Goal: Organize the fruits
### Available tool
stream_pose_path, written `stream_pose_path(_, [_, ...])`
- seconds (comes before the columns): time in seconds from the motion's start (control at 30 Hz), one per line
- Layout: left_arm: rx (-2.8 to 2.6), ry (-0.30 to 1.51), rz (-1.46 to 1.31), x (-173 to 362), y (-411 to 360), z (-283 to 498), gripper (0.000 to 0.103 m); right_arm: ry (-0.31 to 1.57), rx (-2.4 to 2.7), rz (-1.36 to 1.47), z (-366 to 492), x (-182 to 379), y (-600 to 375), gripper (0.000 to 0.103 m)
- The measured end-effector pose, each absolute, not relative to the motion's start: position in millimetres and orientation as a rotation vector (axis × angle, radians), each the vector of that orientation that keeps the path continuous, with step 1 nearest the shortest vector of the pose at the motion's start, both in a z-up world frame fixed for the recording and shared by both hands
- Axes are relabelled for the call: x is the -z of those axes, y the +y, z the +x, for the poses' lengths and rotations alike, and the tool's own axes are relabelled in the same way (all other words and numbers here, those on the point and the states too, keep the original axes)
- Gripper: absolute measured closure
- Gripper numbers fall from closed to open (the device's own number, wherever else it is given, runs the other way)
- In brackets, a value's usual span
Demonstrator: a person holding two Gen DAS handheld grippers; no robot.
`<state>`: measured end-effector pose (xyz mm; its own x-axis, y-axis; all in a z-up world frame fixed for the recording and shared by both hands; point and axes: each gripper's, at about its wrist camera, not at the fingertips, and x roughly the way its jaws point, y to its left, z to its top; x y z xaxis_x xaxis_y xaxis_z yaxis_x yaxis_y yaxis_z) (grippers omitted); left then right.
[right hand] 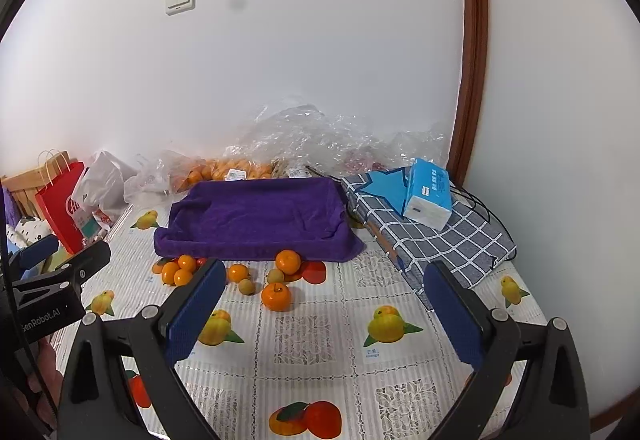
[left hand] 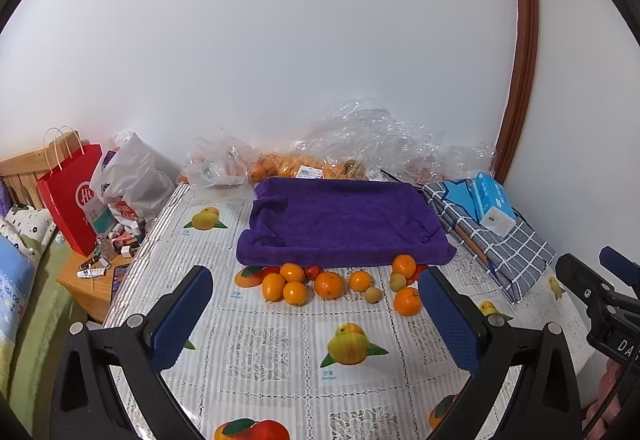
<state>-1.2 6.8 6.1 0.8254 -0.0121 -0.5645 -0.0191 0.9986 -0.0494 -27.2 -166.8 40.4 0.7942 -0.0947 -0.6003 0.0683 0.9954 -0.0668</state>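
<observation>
- The table (left hand: 280, 380) has a shiny cloth with fruit pictures on it. It looks slippery, so round fruit may roll.
- The purple towel (left hand: 344, 224) lies over a tray shape in the middle of the table. It looks soft, so fruit should sit gently inside it.
- The tangerines (left hand: 329, 285) are in a bunch just in front of the purple towel. None is inside it yet. They look light and a bit squishy. Hold one by its fat middle and squeeze softly.
- One tangerine (right hand: 276, 296) sits alone, a little farther out from the purple towel. It looks the easiest to take first.
- Two small tan fruits (left hand: 373, 295) lie among the tangerines, near the front edge of the purple towel. They look smooth and may slip, so pinch them right across the middle.
- The left claw (left hand: 316, 320) is wide apart and holds nothing.
- The right claw (right hand: 324, 312) is wide apart too, with nothing in it.
</observation>
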Motion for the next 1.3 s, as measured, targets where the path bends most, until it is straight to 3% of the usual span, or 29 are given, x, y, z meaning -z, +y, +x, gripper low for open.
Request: stream_pose_path(1.3, [0.006,0.584,-0.056,5,5,-4,0.000,0.648,0.080,-0.033,-30,-36,-164,0.005])
